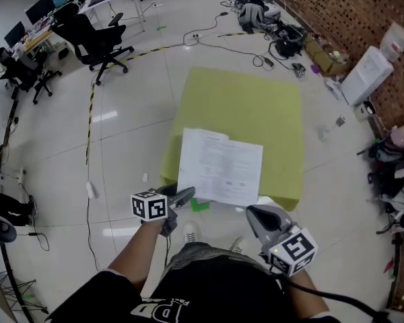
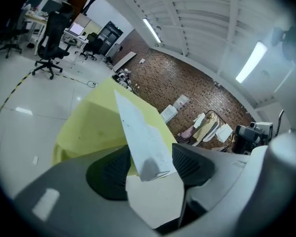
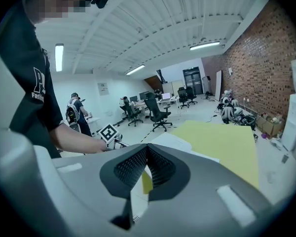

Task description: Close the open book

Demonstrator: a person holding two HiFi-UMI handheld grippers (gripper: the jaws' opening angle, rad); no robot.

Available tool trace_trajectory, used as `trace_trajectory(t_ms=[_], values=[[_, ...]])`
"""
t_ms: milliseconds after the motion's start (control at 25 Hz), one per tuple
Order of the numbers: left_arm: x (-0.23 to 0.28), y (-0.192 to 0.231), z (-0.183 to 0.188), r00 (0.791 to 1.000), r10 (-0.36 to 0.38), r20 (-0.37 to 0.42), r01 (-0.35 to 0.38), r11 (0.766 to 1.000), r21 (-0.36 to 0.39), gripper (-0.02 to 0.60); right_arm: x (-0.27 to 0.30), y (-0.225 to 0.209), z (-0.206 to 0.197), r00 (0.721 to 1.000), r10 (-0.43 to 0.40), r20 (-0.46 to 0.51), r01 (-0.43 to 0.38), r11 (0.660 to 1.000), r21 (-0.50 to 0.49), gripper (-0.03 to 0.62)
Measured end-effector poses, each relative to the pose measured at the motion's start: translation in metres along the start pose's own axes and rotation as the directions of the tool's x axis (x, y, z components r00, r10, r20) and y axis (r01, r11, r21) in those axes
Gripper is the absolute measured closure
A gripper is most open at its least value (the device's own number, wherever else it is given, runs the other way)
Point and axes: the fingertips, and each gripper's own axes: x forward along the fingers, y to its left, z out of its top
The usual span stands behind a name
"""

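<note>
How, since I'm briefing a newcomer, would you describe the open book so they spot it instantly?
Find the yellow-green table in the middle of the pale tiled floor. The book lies open at the table's near edge, by the person; it is the only white, printed thing on that top.

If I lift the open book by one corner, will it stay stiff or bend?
The book looks thin, only paper sheets, so it is probably light and floppy. Its corner curls slightly, so a lifted page likely bends.

The book (image 1: pixel 219 166) lies on the table (image 1: pixel 256 106) (at its near edge), a chair (image 1: pixel 94 38) behind, left.
</note>
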Motion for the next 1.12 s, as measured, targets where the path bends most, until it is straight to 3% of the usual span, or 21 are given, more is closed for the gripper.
trace_trajectory(t_ms=[240,360,480,640,760,920,1120], values=[[0.028,-0.090,0.012,0.998,-0.065,-0.018,0.067,0.980,0.189,0.324,-0.050,-0.016,-0.002,0.998,-0.003,0.069,0.003,1.000,-0.001,0.588],[0.041,-0.136,0.018,0.997,-0.071,-0.017,0.072,0.947,0.314,0.333,-0.075,-0.025,0.002,0.995,-0.009,0.102,0.008,1.000,0.012,0.588],[0.040,-0.184,0.019,0.995,-0.097,-0.018,0.097,0.914,0.394,0.345,-0.097,-0.028,0.012,0.989,-0.005,0.148,0.003,1.000,0.010,0.588],[0.031,-0.228,0.012,0.999,-0.051,-0.014,0.051,0.865,0.499,0.374,-0.118,-0.028,0.018,0.980,0.027,0.195,-0.029,1.000,0.006,0.588],[0.013,-0.251,0.008,0.999,-0.030,0.030,0.010,0.848,0.530,0.397,-0.120,-0.024,0.013,0.977,0.063,0.204,-0.067,0.998,0.012,0.588],[-0.014,-0.275,0.000,0.995,-0.032,0.100,-0.029,0.832,0.554,0.571,-0.118,-0.020,-0.003,0.976,0.099,0.192,-0.105,0.994,0.021,0.588],[-0.042,-0.282,-0.003,0.994,-0.054,0.099,-0.015,0.807,0.591,0.574,-0.119,0.000,0.003,0.979,0.075,0.188,-0.076,0.997,-0.004,0.588]])
